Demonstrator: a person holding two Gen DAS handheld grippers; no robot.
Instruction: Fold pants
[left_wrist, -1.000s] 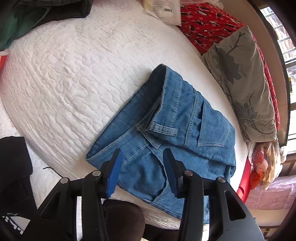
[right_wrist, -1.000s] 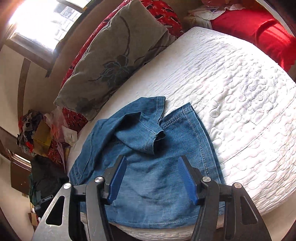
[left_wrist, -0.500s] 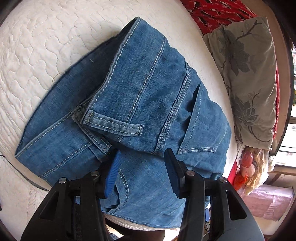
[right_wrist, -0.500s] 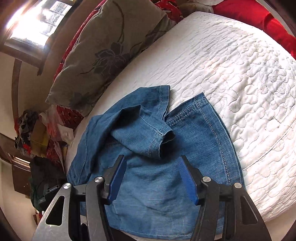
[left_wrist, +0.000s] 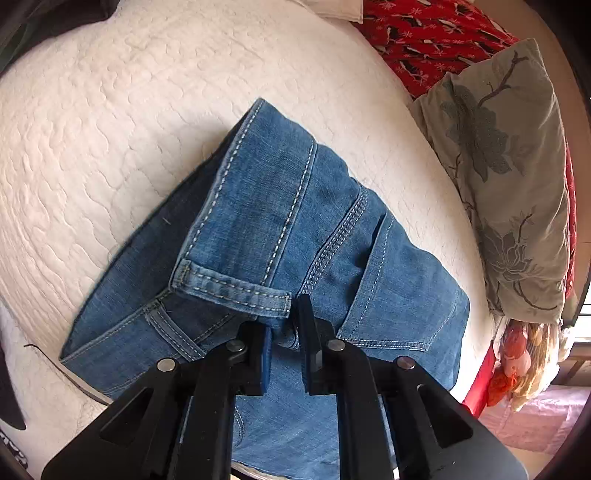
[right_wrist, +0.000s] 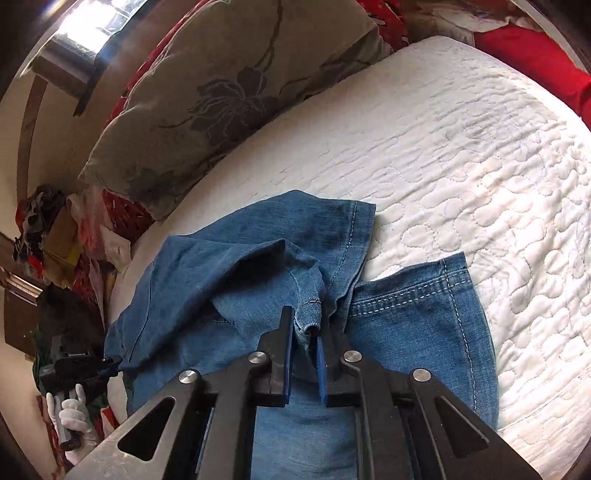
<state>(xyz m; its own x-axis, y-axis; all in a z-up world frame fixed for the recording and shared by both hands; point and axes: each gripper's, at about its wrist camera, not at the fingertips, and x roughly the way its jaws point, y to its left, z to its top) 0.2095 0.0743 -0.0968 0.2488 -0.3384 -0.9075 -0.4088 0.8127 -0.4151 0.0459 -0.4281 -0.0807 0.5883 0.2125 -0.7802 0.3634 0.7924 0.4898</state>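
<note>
Blue denim pants (left_wrist: 295, 221) lie partly folded on the white quilted bed (left_wrist: 110, 129). In the left wrist view the waistband end with a belt loop (left_wrist: 232, 288) is doubled over the seat. My left gripper (left_wrist: 286, 334) is closing and its blue pads pinch a fold of denim just below that loop. In the right wrist view a leg of the pants (right_wrist: 406, 325) is bunched up toward me. My right gripper (right_wrist: 306, 338) is closing too, pressing on the rolled hem of that leg.
A grey floral pillow (left_wrist: 517, 177) and red patterned bedding (left_wrist: 424, 33) line the bed's far side. Clutter is piled beside the bed (right_wrist: 55, 236). A white-gloved hand (right_wrist: 72, 410) holds a black gripper at the pants' left edge in the right wrist view.
Both grippers moved in over the pants and went from wide open to pinched on denim. The pants now fill more of each view.
</note>
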